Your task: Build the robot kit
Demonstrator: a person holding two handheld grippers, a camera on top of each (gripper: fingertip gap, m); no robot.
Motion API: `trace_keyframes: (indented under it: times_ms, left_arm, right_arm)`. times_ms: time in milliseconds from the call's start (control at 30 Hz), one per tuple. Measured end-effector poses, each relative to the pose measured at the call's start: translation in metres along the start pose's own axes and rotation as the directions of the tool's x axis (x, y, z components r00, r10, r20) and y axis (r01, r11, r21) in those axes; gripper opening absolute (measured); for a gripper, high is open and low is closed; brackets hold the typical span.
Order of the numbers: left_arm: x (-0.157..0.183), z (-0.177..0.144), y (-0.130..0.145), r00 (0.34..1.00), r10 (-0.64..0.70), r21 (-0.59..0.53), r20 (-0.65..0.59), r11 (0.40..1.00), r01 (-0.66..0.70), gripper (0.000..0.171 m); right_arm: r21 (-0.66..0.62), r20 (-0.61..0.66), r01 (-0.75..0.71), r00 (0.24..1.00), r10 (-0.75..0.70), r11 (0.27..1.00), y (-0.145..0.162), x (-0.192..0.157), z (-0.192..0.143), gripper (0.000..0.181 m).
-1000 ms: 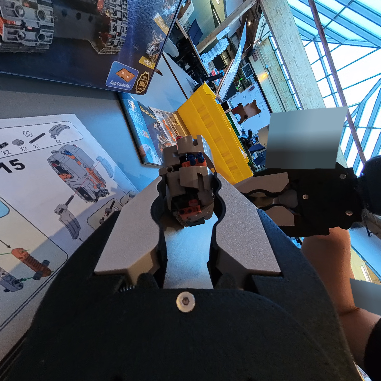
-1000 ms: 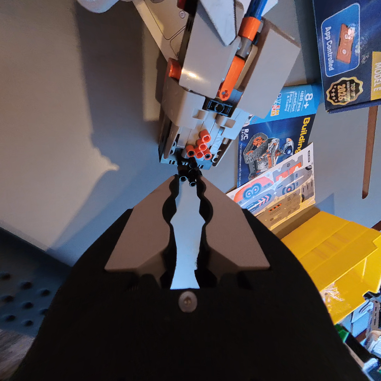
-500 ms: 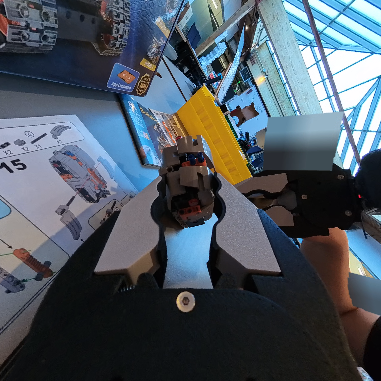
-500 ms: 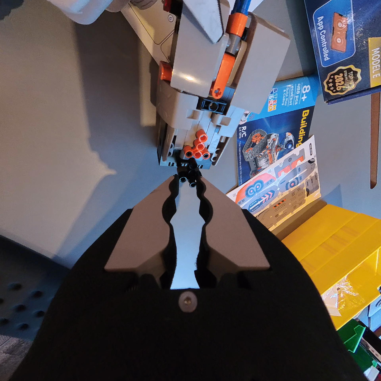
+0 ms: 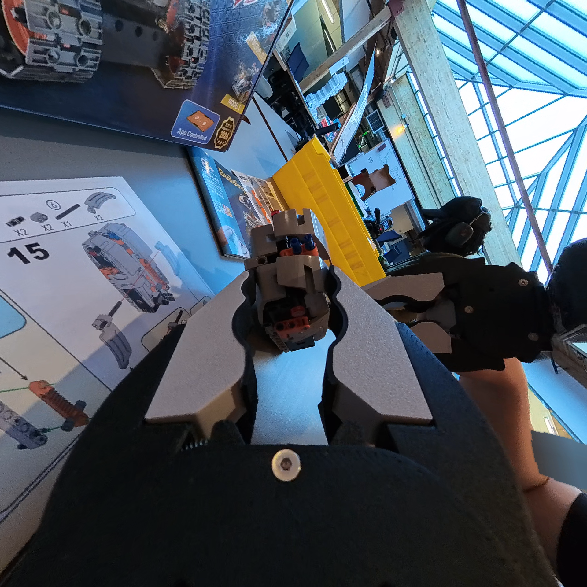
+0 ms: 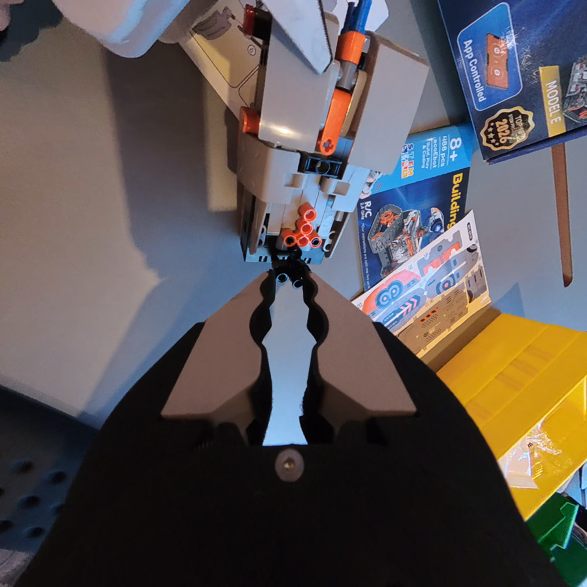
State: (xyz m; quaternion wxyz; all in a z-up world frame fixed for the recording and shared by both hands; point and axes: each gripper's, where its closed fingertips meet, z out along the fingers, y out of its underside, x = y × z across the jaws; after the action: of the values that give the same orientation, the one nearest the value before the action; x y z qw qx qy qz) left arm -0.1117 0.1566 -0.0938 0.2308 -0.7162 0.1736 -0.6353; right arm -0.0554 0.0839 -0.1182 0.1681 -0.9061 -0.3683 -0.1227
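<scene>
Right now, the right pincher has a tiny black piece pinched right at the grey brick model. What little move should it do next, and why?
Probably a small straight push forward. The right gripper pinches the small black connector piece at its tips, right against the lower end of the brick model, under the orange pins. The left gripper clamps the model, bracing it. Whether the piece is seated, I cannot tell.

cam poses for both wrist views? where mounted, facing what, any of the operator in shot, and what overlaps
Left wrist view: sits behind the left claw, looking along the grey tabletop; claw shut on the grey-and-orange brick model. Right claw and a bare forearm show at right.
Right wrist view: sits behind the right claw, looking down at the tabletop; its tips pinch a small black connector piece at the model's end.
Shared: model, yellow plastic bin, blue booklet, dark blue box.
</scene>
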Motion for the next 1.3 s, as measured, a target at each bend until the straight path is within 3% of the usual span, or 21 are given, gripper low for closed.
trace_keyframes:
  times_ms: [300,633,1067,1200,1300]
  left_arm:
    - [-0.0006,-0.0009,-0.0008,1.0,0.001,0.007,0.006,1.0,-0.001,0.042]
    - [-0.0009,-0.0015,-0.0016,1.0,0.003,0.012,0.005,1.0,-0.003,0.042]
    - [-0.0024,-0.0021,-0.0019,1.0,-0.019,0.017,-0.004,1.0,0.019,0.042]
    - [-0.0035,-0.0024,-0.0021,1.0,-0.029,0.02,-0.007,0.999,0.03,0.042]
    - [-0.003,-0.0022,-0.0021,1.0,-0.024,0.019,-0.007,1.0,0.024,0.042]
  right_arm:
    - [0.019,0.034,-0.142,0.989,0.141,0.99,0.0001,0.0023,0.0011,0.014]
    - [0.037,0.066,-0.188,0.981,0.185,0.982,-0.0001,0.0058,0.0025,0.014]
    - [-0.031,0.079,-0.087,0.993,0.09,0.996,-0.0008,0.0059,0.0026,0.014]
    - [-0.016,0.103,-0.11,0.988,0.111,0.994,-0.0015,0.0067,0.0026,0.014]
    - [0.018,0.095,-0.033,0.995,0.031,0.999,-0.0015,0.0065,0.0026,0.014]
